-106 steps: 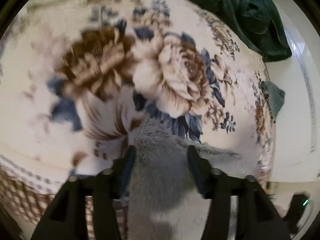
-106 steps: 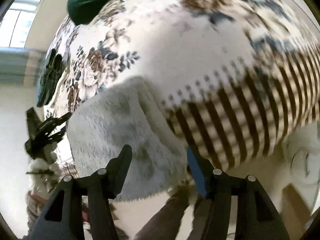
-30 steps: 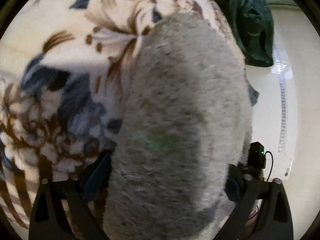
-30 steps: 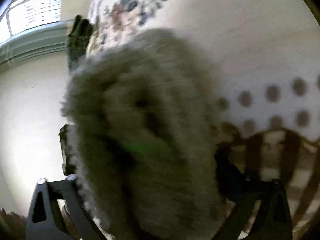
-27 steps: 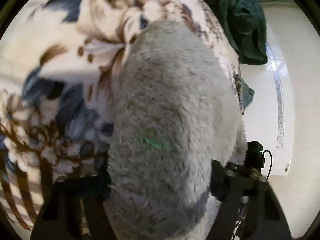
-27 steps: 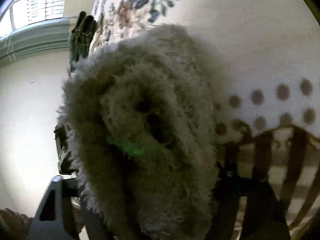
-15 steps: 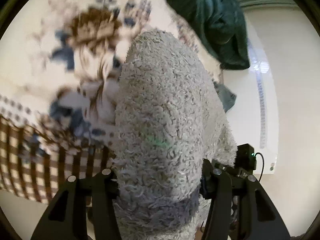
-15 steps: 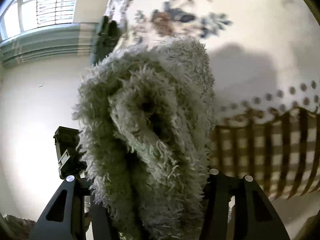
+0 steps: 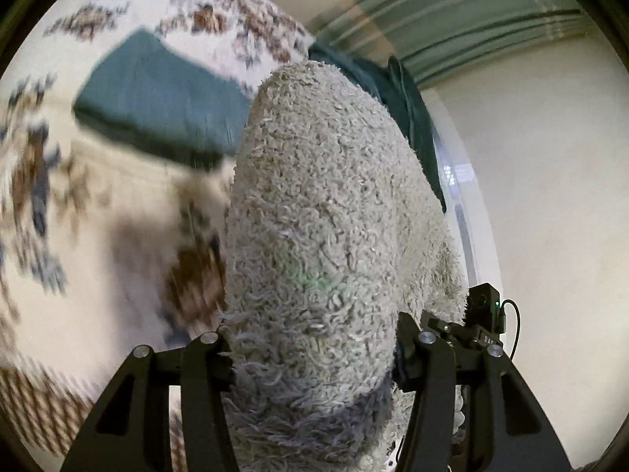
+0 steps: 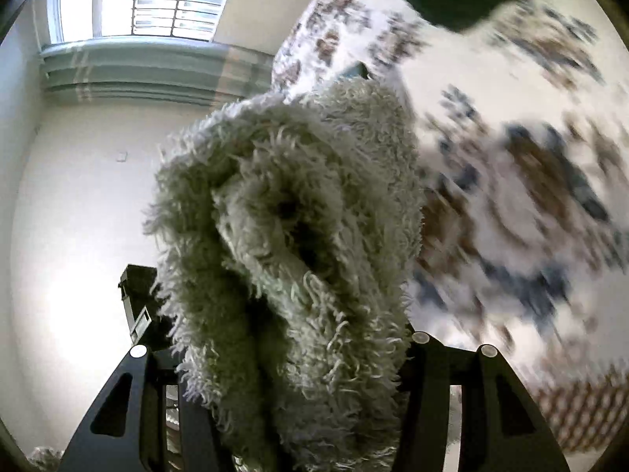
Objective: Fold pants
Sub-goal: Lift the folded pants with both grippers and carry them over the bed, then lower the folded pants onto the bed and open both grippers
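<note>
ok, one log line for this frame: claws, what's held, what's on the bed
left claw: shut on fuzzy grey pants | right claw: shut on pants | pants: bunched, lifted off floral blanket | behind: folded green garment

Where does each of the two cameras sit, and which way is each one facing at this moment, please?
Left wrist view: sits on the left gripper, looking along its jaws, shut on the fluffy grey pants; beyond lie a floral bedspread, a folded teal cloth and a white wall.
Right wrist view: sits on the right gripper, shut on the same pants; a window shows to the left, the bedspread to the right.
Shared: pants, bedspread, and each view glimpses the other gripper beside the pants.
</note>
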The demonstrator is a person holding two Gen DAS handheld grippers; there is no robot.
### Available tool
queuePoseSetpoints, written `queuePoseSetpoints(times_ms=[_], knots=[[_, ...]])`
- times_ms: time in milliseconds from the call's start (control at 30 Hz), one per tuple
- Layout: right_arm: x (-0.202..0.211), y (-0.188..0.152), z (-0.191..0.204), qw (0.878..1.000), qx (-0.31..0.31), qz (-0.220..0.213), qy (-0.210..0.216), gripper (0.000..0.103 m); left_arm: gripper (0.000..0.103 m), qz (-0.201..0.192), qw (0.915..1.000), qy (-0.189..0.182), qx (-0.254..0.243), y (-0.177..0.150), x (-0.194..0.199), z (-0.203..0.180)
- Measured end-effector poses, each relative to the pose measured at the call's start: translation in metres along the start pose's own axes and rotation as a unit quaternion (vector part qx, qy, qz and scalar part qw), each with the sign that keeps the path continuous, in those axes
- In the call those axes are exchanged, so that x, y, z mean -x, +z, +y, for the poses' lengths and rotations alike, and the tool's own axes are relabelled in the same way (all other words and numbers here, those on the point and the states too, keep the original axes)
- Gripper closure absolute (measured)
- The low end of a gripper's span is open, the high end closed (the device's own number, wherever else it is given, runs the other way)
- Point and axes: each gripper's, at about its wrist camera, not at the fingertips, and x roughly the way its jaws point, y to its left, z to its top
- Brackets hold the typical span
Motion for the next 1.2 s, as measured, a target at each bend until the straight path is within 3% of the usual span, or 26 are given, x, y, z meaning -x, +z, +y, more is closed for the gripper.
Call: queuePoseSetpoints(times_ms=[167,333,500,633,733,800,867,900,1000,1067,1200], knots=[[-0.101,0.1,0.048,1.0,-0.003,-0.014,0.0,0.048,0.052,-0.006,0.9999,0.009,-0.01,0.131,0.005,0.047],[-0.2,0.199,0.057,1.0,-0.009,-0.019,-0.009,0.048,0.052,0.008,0.9996,0.025,-0.005,0.243,-0.028,0.114],[-0.271,0.268,0.035,0.999,-0.024,-0.003,-0.034,0.048,0.052,0.028,0.9989,0.031,0.022,0.296,-0.067,0.177],[-0.297,0.285,0.01,0.997,-0.035,0.022,-0.072,0.047,0.052,0.061,0.9957,0.052,0.047,0.314,-0.09,0.216],[-0.301,0.285,-0.001,0.992,-0.037,0.042,-0.109,0.034,0.049,0.082,0.9923,0.075,0.057,0.31,-0.098,0.233],[-0.298,0.283,0.0,0.99,-0.023,0.048,-0.129,0.026,0.038,0.08,0.9904,0.1,0.051,0.306,-0.096,0.232],[-0.292,0.281,0.005,0.985,-0.01,0.048,-0.165,0.014,0.02,0.081,0.9837,0.159,0.026,0.302,-0.094,0.225],[-0.288,0.279,0.009,0.982,0.0,0.044,-0.186,0.012,0.018,0.078,0.9809,0.178,0.014,0.3,-0.092,0.22],[-0.274,0.27,0.03,0.963,0.035,0.025,-0.267,0.011,0.017,0.064,0.9697,0.234,-0.029,0.294,-0.085,0.198],[-0.262,0.261,0.049,0.95,0.057,0.01,-0.308,0.004,0.013,0.052,0.9577,0.277,-0.06,0.289,-0.081,0.182],[-0.242,0.233,0.088,0.912,0.098,-0.042,-0.396,0.001,0.013,0.024,0.9419,0.316,-0.111,0.275,-0.069,0.159]])
